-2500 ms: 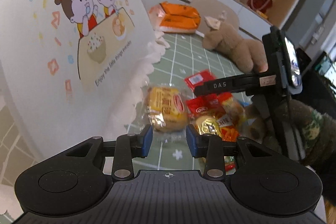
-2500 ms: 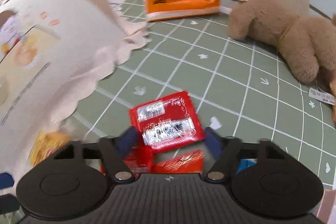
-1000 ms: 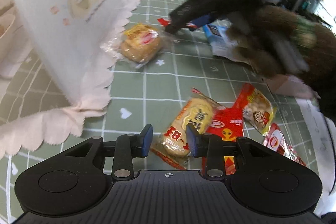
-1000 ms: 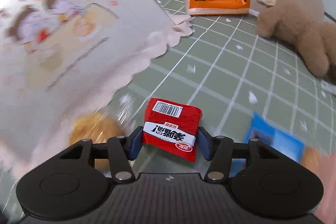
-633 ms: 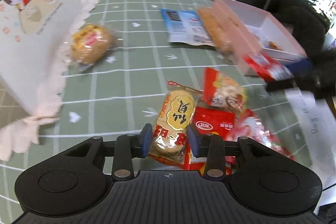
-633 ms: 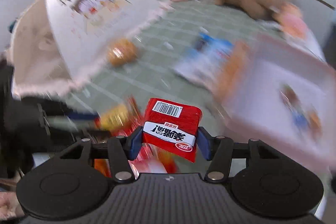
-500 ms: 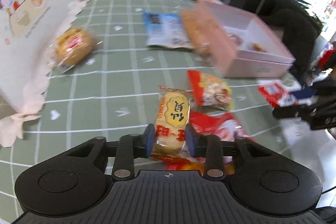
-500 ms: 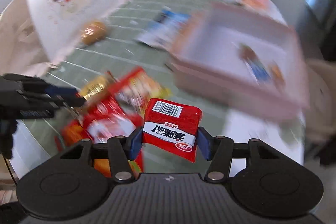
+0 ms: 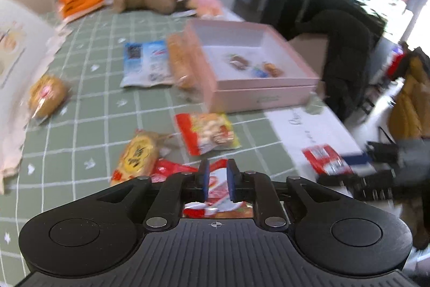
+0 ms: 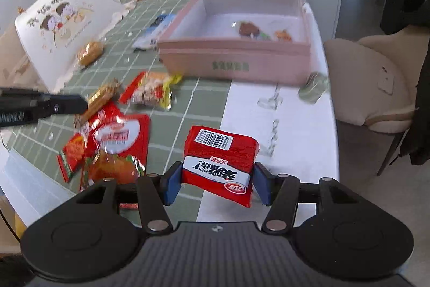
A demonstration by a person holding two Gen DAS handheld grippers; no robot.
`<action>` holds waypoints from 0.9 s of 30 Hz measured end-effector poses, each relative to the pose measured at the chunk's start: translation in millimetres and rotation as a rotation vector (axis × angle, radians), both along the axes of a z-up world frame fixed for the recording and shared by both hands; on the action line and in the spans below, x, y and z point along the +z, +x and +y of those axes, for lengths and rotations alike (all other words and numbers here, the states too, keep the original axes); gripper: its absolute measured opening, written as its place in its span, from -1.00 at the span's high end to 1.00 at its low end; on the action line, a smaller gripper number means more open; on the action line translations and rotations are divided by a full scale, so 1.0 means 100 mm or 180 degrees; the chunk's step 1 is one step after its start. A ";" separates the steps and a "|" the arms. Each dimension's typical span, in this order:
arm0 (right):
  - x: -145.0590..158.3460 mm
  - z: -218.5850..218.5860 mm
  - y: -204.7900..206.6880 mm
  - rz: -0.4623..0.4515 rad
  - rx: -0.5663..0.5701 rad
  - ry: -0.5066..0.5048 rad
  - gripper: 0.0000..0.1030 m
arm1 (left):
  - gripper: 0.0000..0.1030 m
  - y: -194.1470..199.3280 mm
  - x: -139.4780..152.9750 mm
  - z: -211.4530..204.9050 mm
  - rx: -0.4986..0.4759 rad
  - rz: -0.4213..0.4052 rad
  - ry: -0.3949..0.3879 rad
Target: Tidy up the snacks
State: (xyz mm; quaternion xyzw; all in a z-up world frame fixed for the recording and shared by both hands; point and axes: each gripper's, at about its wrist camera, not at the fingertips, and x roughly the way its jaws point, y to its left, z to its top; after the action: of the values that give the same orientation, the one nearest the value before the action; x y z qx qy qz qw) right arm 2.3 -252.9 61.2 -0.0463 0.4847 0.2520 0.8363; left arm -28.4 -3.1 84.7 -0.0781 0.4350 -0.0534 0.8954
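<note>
- Slippage is the main risk: the red snack packet (image 10: 219, 166) is pinched only across its lower half by the right gripper (image 10: 213, 183), tilted, with its barcoded top standing free, so a quick swing could let the slick wrapper slide out short of the pink box (image 10: 233, 63).
- Right gripper jaws are roughly half apart and pressed against both sides of the packet; it hangs above the white strip of the table (image 10: 293, 131), nearer than the box and well apart from it.
- Overshoot is a second risk: the box already has a few small sweets (image 10: 248, 28) on its floor, and a drop from too high could bounce off the near wall.
- Left gripper (image 9: 217, 180) has its blue pads nearly together, with only a narrow slit between them. It sits over the red wrapper (image 9: 215, 184) in the loose pile, but I cannot tell whether any film is caught in the slit.
- Pile disturbance could follow if it lifts with a mere corner pinched, dragging the round yellow cake packet (image 9: 137, 153) or the red-and-yellow bag (image 9: 207, 132) lying just beside it.
- Blur in both views suggests fast motion, which worsens each risk.
</note>
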 end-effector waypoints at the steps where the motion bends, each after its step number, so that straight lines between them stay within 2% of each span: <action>1: -0.05 0.04 -0.02 0.0010 0.0034 -0.0014 -0.09 | 0.65 0.04 -0.02 0.04 0.0106 0.0000 0.0011; 2: -0.08 0.07 -0.03 0.0019 0.0064 -0.0023 -0.09 | 0.63 0.12 -0.04 0.09 0.0247 0.0002 -0.0011; 3: -0.13 0.11 -0.05 0.0031 0.0100 -0.0032 -0.19 | 0.62 0.21 -0.06 0.15 0.0354 0.0021 -0.0065; 4: -0.15 0.14 -0.05 0.0040 0.0124 -0.0037 -0.23 | 0.61 0.31 -0.08 0.19 0.0429 0.0045 -0.0138; 5: -0.18 0.17 -0.05 0.0052 0.0127 -0.0052 -0.35 | 0.61 0.42 -0.11 0.23 0.0494 0.0057 -0.0223; 7: -0.22 0.22 -0.03 0.0103 0.0091 -0.0084 -0.42 | 0.61 0.67 -0.19 0.28 0.0593 0.0031 -0.0395; 9: -0.24 0.23 -0.02 0.0135 0.0071 -0.0097 -0.48 | 0.61 0.88 -0.28 0.27 0.0565 0.0002 -0.0485; 12: -0.25 0.23 -0.02 0.0145 0.0028 -0.0161 -0.48 | 0.61 1.11 -0.47 0.14 0.0403 0.0182 -0.0390; 15: -0.25 0.18 -0.02 0.0115 -0.0058 -0.0257 -0.51 | 0.60 1.02 -0.49 -0.04 0.0192 0.0252 -0.0270; 21: -0.25 0.06 0.00 0.0113 -0.0320 -0.0238 -0.53 | 0.60 0.70 -0.47 -0.17 -0.0205 0.0535 -0.0771; 27: -0.24 0.10 0.05 0.0119 -0.0381 -0.0171 -0.53 | 0.60 0.71 -0.31 -0.06 -0.0265 0.0203 -0.0741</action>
State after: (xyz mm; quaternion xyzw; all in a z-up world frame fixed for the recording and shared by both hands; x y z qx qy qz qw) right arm 6.8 -242.9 37.7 -0.0350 0.5087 0.1893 0.8391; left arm 42.9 -9.4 53.3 -0.1650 0.4570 -0.1381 0.8630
